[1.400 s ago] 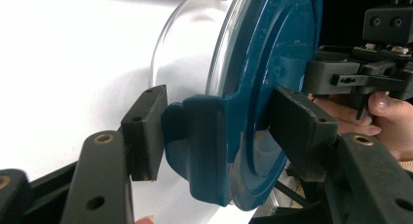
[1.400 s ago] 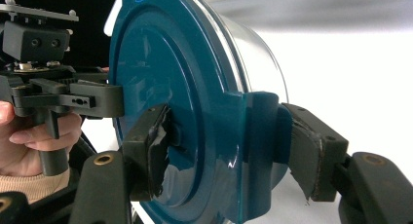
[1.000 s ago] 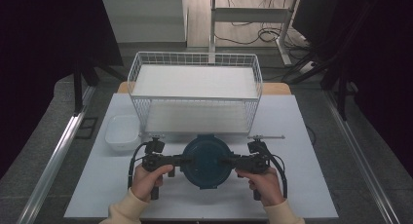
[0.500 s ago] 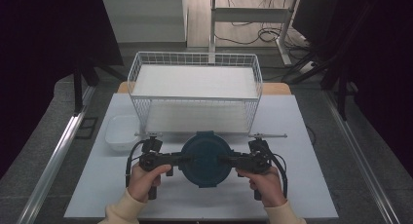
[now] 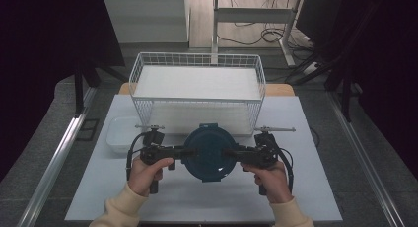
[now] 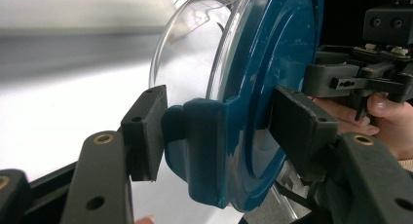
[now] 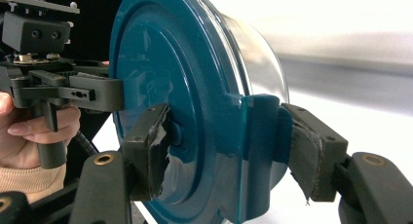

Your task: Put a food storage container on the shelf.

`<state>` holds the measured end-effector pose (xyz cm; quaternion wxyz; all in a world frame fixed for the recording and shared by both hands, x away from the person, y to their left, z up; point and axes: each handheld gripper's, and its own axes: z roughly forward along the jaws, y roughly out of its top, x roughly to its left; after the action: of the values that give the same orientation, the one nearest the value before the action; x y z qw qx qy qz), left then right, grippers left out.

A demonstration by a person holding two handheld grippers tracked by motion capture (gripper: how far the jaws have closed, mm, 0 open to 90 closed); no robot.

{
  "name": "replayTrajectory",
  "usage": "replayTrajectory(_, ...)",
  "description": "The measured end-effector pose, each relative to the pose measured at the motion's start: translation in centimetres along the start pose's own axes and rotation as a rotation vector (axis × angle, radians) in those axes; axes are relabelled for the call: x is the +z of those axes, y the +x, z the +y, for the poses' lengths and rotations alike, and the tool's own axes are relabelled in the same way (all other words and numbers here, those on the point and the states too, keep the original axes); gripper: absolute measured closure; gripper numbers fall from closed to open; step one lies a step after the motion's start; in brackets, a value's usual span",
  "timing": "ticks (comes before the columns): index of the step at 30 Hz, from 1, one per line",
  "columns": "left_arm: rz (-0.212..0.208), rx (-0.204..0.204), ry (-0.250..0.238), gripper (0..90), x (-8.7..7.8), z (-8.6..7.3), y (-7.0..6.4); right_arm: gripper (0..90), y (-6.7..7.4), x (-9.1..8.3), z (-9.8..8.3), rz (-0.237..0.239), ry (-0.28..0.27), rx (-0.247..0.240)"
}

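A round clear bowl with a dark blue clip-on lid (image 5: 209, 154) hangs just above the white table, lid up, held from both sides. My left gripper (image 5: 185, 152) is shut on its left rim. In the left gripper view the left gripper (image 6: 221, 131) has one pad on the blue side clip (image 6: 195, 151) and the other on the lid's top. My right gripper (image 5: 235, 154) is shut on the opposite rim. In the right gripper view the right gripper (image 7: 229, 151) clamps the lid (image 7: 160, 63) and its clip the same way.
A white wire basket (image 5: 197, 99) stands right behind the bowl across the table's middle. A small clear plastic tub (image 5: 121, 133) sits at the left, beside the basket. Bare table (image 5: 305, 187) lies to the right and in front of the hands.
Both grippers have risen together with the lidded bowl between them; in the high view it has moved toward the basket. The grips look unchanged.
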<state>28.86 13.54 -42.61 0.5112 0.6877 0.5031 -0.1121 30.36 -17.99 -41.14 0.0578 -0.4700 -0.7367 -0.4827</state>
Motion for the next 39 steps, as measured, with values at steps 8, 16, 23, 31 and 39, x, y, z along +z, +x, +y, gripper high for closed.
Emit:
replayTrajectory(8,0.0,0.024,-0.009,40.7,-0.7,2.1,-0.6,37.6,0.5,-0.5,2.0,0.004,-0.027,-0.025)
replayTrajectory(16,-0.006,0.045,-0.025,40.7,-1.5,3.9,-0.9,37.6,1.2,-0.7,4.0,-0.001,-0.042,-0.051)
replayTrajectory(23,-0.003,0.065,-0.03,40.8,-2.6,6.1,-1.7,37.6,2.1,-1.1,6.1,0.003,-0.056,-0.072)
replayTrajectory(31,-0.009,0.086,-0.038,40.7,-3.2,8.3,-2.1,37.6,2.8,-1.4,8.2,-0.003,-0.074,-0.095)
replayTrajectory(39,-0.015,0.086,-0.039,40.8,-3.4,9.7,-2.2,37.6,3.0,-1.6,9.8,-0.007,-0.069,-0.096)
